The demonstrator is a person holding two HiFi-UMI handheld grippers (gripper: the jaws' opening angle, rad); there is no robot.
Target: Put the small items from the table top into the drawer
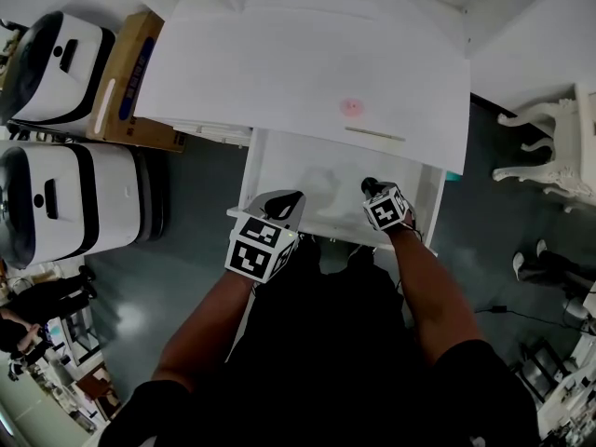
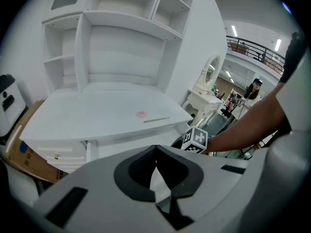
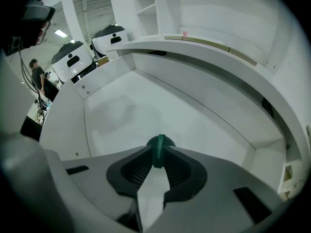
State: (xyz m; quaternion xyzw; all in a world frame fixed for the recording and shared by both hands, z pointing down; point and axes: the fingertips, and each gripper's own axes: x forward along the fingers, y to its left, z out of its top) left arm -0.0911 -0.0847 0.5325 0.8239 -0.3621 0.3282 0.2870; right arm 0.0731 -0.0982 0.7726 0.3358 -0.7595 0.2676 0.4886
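The white desk top [image 1: 279, 73] carries a small pink round item [image 1: 351, 107] and a thin pale stick [image 1: 375, 135]. Below its front edge the white drawer [image 1: 279, 170] stands pulled out. My right gripper [image 1: 371, 188] hangs over the drawer's right part. In the right gripper view it [image 3: 159, 155] is shut on a dark green band [image 3: 159, 148], above the drawer floor [image 3: 146, 115]. My left gripper [image 1: 282, 205] is at the drawer's front left. Seen in the left gripper view, it [image 2: 155, 152] is shut with nothing in it, facing the pink item [image 2: 141, 113] and the stick [image 2: 156, 120].
Two white machines [image 1: 56, 54] [image 1: 65, 198] and a cardboard box [image 1: 130, 77] stand left of the desk. A white ornate chair [image 1: 559, 147] and a person's feet [image 1: 535, 264] are to the right. Open white shelves [image 2: 121, 33] rise behind the desk top.
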